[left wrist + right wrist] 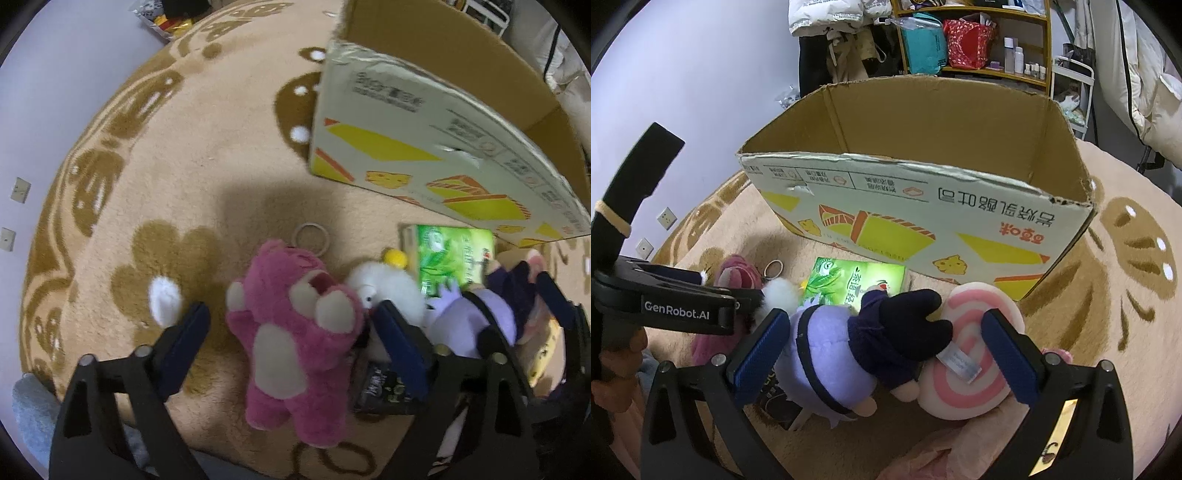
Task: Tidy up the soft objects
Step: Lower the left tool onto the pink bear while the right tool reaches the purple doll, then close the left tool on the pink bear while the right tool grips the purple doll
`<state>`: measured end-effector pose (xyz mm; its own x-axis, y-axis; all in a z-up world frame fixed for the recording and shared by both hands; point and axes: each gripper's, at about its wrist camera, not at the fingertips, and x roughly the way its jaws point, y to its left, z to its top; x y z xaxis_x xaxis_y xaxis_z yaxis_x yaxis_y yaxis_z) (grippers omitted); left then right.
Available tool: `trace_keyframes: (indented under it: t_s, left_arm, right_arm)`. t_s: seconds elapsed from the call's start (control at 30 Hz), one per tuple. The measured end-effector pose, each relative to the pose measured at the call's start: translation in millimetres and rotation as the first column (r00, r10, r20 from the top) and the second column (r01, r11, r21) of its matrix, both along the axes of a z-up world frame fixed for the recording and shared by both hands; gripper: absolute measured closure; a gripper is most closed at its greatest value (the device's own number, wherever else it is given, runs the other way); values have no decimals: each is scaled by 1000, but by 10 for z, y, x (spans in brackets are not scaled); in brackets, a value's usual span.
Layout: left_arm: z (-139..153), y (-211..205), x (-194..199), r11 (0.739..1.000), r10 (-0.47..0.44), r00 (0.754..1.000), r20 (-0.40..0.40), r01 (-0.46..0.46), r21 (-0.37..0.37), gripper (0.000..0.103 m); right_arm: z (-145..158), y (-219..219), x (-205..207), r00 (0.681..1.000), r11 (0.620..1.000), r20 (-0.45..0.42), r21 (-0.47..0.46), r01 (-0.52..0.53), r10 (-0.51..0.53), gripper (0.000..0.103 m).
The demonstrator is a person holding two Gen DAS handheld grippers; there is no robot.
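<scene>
A pink plush bear (295,332) with a key ring lies on the rug between the open fingers of my left gripper (291,325). A white fluffy toy (388,291) lies just right of it. My right gripper (886,343) is open around a purple plush doll (857,350) with a dark blue hat, and a pink-and-white swirl plush (971,354) beside it. The doll also shows in the left wrist view (476,317). An open cardboard box (923,206) stands behind the toys; it also shows in the left wrist view (424,147).
A green packet (849,284) lies flat before the box. A dark packet (384,391) lies under the toys. The beige patterned rug (221,147) covers the floor. Shelves (979,48) and hanging clothes stand behind the box.
</scene>
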<state>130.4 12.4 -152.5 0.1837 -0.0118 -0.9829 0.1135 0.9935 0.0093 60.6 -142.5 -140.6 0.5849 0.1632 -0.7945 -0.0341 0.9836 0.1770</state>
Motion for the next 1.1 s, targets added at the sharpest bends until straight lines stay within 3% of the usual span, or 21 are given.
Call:
trace_keyframes:
  t_s: [0.13,0.2,0.27,0.37,0.53,0.97,1.0,1.03,1.1]
  left_arm:
    - [-22,16,11,996,15,999,-28,-17,-86,31]
    - [-21,53,23,994,36,999,-24,-38,-99,43]
    - [-34,91,43,994,53,998,-26,-56,-95,46]
    - [-22,124,66,992,66,998,-20,-68,-105,62]
    - [25,88,74,994,42,999,1,-41,-99,65]
    - [196,134,-15,992,44,996,72,-35,-121,67]
    - [225,135,-22,992,42,996,85,-31,-120,67]
    - [251,124,-61,993,41,995,95,-29,-119,67]
    - [307,70,-117,993,36,991,126,-22,-117,67]
  right_arm:
    - [-11,31,2,1000,1000,1,-13,2,-2,0]
    - [-13,46,0,1000,1000,0,-19,1,-1,0]
    - [-21,64,-3,1000,1000,1,-23,0,0,0]
    - [-24,64,-16,1000,1000,3,-21,2,-2,7]
    - [-16,37,-55,1000,1000,11,-17,9,-9,19]
    - [139,-80,-170,997,999,57,-7,50,-50,27]
    - [151,-83,-169,997,999,60,-9,51,-50,34]
    - [160,-87,-176,996,998,66,-14,55,-54,69]
    - [150,-106,-151,998,999,47,-10,52,-51,67]
